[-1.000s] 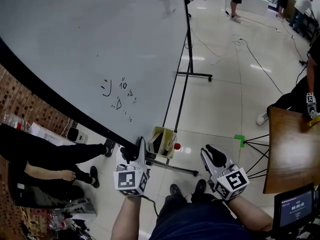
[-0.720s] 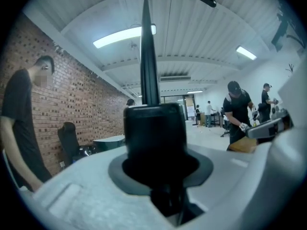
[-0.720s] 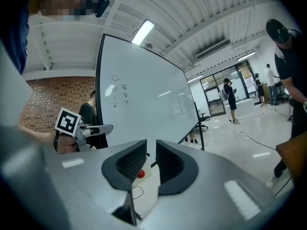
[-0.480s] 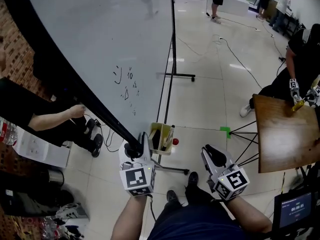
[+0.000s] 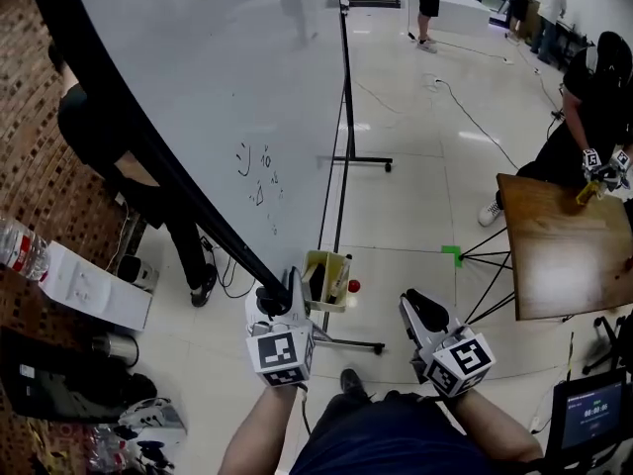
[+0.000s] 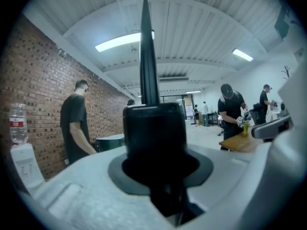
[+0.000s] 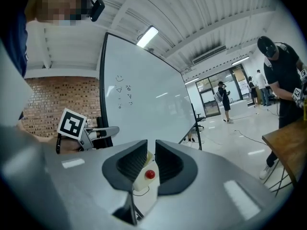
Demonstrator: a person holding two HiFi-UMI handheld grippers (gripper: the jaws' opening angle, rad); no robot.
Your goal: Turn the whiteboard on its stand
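Left gripper [image 5: 280, 298] clamps the whiteboard [image 5: 227, 67] at its near corner, the board's edge running away up-left (right gripper [image 5: 420, 310], jaws just closing on nothing, stands apart).

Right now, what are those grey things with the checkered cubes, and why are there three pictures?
A person holds two hand tools called grippers. Each has two jaws that pinch, like tongs. One picture comes from a camera on the person's head, looking down. The other two come from little cameras riding on each gripper. The left gripper is clamped on the black edge of the big whiteboard, which has small scribbles on it. The right gripper holds nothing; its jaws have just been closing and stand a little apart. Through the gap you see a yellow tray farther off.
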